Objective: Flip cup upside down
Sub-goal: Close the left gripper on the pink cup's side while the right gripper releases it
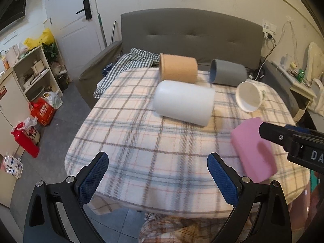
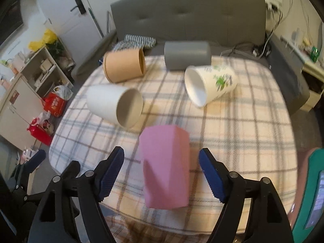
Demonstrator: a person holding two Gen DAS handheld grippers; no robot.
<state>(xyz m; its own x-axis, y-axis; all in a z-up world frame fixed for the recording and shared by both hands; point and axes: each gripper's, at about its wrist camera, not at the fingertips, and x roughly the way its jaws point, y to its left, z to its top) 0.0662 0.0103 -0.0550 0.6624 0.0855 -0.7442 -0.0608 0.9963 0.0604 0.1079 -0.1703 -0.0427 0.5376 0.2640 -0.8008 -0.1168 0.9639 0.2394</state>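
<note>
Several cups lie on their sides on a plaid-covered table (image 1: 141,141). A pink cup (image 2: 165,168) lies between the open fingers of my right gripper (image 2: 162,160), near the front edge; it also shows in the left wrist view (image 1: 253,149). A white cup (image 1: 183,102) (image 2: 115,106), a tan cup (image 1: 178,67) (image 2: 124,66), a grey cup (image 1: 227,73) (image 2: 187,55) and a printed paper cup (image 1: 250,96) (image 2: 210,84) lie farther back. My left gripper (image 1: 158,162) is open and empty over the table's front left.
A grey sofa (image 1: 192,32) with a checked cloth (image 1: 125,62) stands behind the table. A shelf unit (image 1: 34,68) and red bags (image 1: 42,111) are on the floor at the left. A side table with clutter (image 1: 293,77) is at the right.
</note>
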